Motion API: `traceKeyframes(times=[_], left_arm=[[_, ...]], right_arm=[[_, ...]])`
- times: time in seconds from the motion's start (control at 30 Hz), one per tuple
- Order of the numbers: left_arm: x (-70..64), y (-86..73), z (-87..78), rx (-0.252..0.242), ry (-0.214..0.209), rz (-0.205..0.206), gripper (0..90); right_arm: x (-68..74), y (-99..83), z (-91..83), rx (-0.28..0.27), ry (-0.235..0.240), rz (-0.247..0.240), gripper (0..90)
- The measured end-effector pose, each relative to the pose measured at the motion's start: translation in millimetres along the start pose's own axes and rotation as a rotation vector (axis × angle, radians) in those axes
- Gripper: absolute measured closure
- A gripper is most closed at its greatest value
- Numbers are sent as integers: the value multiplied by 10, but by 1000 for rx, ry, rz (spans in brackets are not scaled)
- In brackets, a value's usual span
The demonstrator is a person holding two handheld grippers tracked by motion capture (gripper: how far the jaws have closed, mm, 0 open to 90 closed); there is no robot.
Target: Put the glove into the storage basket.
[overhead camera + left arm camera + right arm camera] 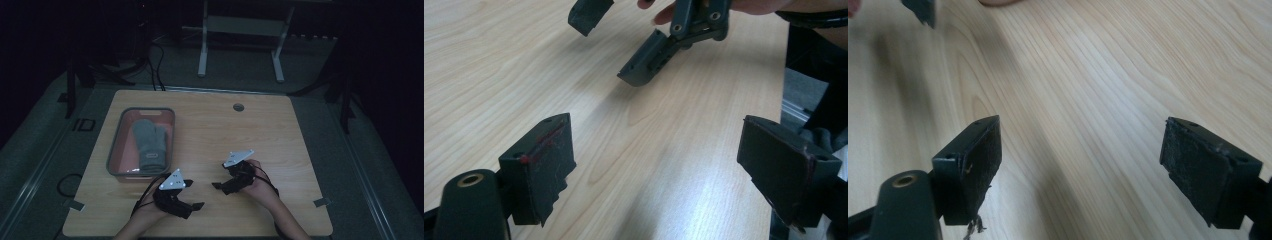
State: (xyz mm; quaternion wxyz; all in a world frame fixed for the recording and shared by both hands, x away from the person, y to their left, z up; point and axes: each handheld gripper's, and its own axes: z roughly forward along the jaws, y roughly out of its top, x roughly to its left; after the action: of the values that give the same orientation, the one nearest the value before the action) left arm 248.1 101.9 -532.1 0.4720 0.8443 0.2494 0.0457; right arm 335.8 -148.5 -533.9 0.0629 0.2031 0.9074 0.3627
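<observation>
We hold our left claw and right claw released over the pale, streaky-grained wooden table, their flat black rubbery pads spread wide and grasping nothing. The soft grey knitted mitten lies in the rounded grey plastic tray, just beyond the left claw

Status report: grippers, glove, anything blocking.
Left gripper open, empty. Right gripper open, empty. Grey glove lying in tray, untouched. Table between bare.
</observation>
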Motion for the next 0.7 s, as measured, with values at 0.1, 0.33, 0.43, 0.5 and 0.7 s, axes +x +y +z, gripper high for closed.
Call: traceKeyframes(times=[0.1, 0.33, 0.43, 0.5, 0.7], left_arm=[[-6, -10, 23, -24, -5, 21, 155], [11, -57, 95, -12, -32, -1, 155], [10, -74, 110, -23, -33, 11, 155], [21, -91, 110, -24, -34, 9, 155], [51, -155, 107, -33, -35, -20, 155]], right_arm=[[-1, -87, -45, -5, -18, -13, 168], [-18, -255, -114, 1, -44, -10, 168], [-29, -336, -140, 4, -58, 5, 168], [-32, -375, -161, 11, -76, 4, 169], [-67, -464, -215, -6, -94, 31, 172]])
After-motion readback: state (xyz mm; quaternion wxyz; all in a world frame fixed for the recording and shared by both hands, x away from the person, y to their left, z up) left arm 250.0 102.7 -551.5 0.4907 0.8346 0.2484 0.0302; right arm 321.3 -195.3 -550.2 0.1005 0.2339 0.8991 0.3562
